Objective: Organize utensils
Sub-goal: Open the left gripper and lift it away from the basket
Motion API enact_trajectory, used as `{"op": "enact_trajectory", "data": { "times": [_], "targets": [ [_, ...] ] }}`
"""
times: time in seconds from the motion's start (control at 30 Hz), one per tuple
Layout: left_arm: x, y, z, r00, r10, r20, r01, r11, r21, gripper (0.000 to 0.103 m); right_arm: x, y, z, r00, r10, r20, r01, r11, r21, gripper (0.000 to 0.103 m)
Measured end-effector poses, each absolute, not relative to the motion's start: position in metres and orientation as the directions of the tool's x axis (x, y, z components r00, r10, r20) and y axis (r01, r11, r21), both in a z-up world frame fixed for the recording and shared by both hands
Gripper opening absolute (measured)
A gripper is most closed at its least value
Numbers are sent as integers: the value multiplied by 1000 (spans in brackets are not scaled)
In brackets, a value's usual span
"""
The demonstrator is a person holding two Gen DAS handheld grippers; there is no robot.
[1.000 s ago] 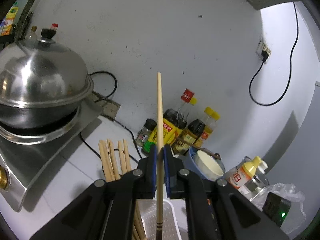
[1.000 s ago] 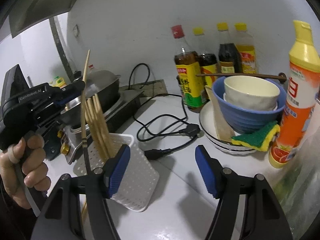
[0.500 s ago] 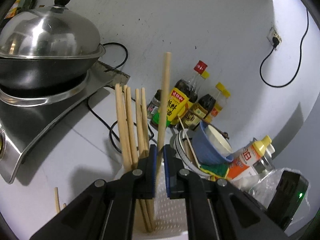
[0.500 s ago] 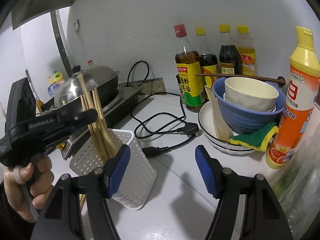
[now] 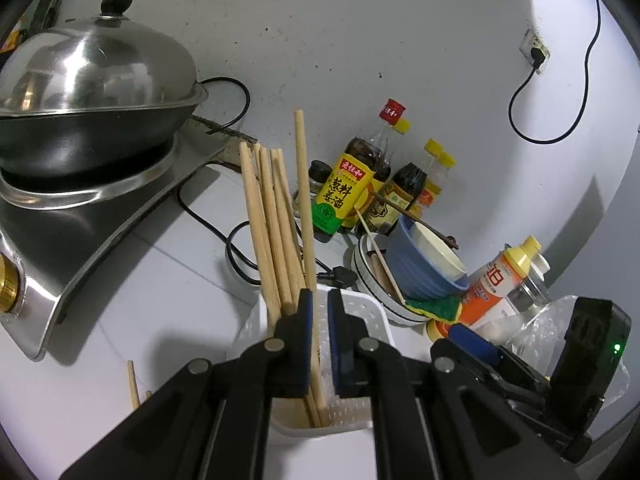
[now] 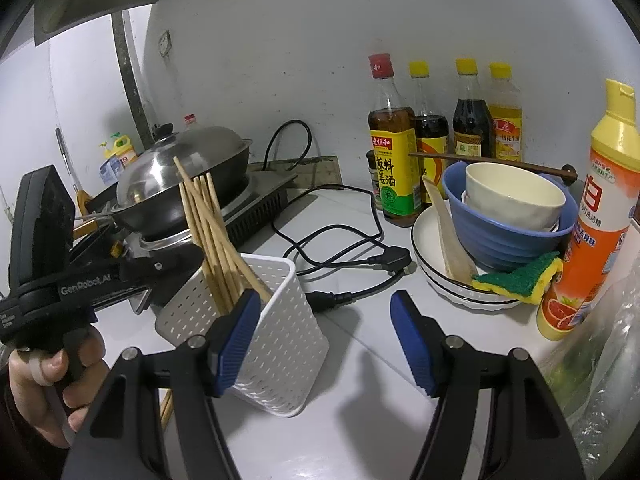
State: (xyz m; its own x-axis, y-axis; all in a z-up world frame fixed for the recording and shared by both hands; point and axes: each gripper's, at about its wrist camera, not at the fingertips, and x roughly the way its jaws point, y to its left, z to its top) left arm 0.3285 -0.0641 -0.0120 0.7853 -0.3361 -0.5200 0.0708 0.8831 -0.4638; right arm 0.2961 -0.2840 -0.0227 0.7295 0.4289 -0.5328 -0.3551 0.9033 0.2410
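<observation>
the left gripper (image 5: pixel 318 320) is clamped on a single wooden chopstick (image 5: pixel 304 208), and over the last second it has dropped so the chopstick's lower end now sits inside the white perforated utensil holder (image 6: pixel 280 320) beside the other chopsticks (image 6: pixel 208 232) already standing there. it looks ready to be let go. the right gripper (image 6: pixel 324 340) hangs with fingers apart and empty, just beside the holder. two more chopsticks (image 5: pixel 134 384) lie on the counter.

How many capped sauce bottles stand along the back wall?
4, in a row behind the dish stack: red-capped bottle, then three yellow-capped ones. A small dark jar beside them isn't counted.
</observation>
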Motion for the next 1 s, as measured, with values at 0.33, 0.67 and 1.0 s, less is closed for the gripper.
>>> {"op": "enact_trajectory", "data": {
  "times": [0.33, 0.67, 1.0],
  "targets": [
    [310, -52, -1, 803, -328, -499, 79, 887, -455, 13, 292, -277, -18, 731, 409, -546, -350, 912, 215, 66],
    [271, -33, 10, 830, -306, -465, 93, 900, -425, 35, 268, -255, -6, 735, 395, -552, -362, 916, 174, 66],
    [228, -4, 14, 852, -284, -440, 86, 904, -419, 38, 234, -229, 8, 737, 389, -552, -386, 914, 128, 66]
  ]
}}
